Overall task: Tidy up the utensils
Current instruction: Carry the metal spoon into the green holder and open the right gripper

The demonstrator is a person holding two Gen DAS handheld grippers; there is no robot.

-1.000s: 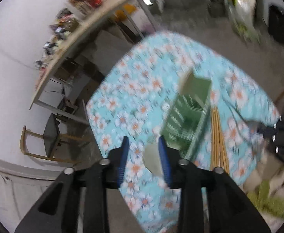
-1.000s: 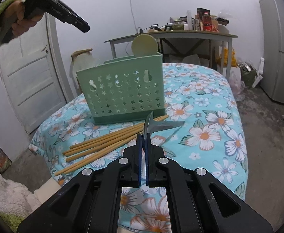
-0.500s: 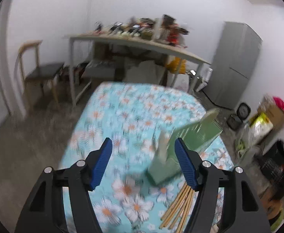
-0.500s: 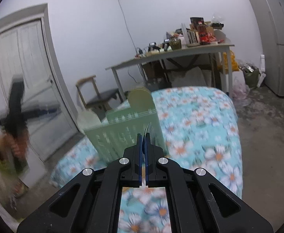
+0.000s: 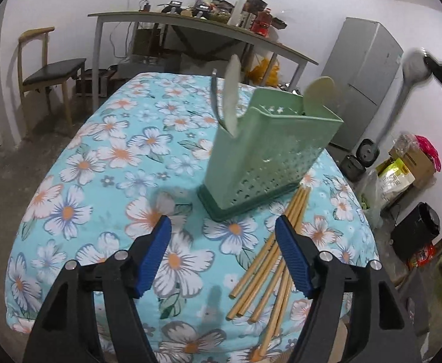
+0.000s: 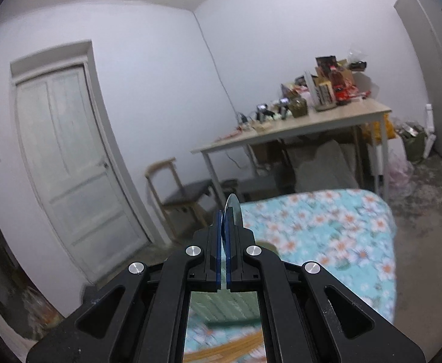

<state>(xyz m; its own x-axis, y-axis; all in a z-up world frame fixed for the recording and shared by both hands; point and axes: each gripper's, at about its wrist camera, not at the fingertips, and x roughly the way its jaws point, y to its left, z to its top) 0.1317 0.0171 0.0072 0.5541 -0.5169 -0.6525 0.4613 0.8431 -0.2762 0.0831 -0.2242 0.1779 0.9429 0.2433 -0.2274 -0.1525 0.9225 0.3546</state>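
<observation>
Ahead, green utensil caddy [image 5: 269, 154] beyond the empty, opening left gripper [image 5: 222, 254]; right gripper [image 6: 224, 242] clamped on a spoon [image 6: 232, 208].

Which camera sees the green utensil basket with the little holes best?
The left wrist view: the green perforated plastic utensil basket stands whole on the floral tablecloth. The right wrist view shows only a blurred green strip behind the right gripper.

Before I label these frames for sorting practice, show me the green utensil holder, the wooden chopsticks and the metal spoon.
green utensil holder [image 5: 269, 154]: left wrist view, perforated front wall.
wooden chopsticks [image 5: 269, 254]: left wrist view, middle of the bundle on the cloth.
metal spoon [image 5: 414, 66]: left wrist view, blurred bowl, raised at right.
</observation>
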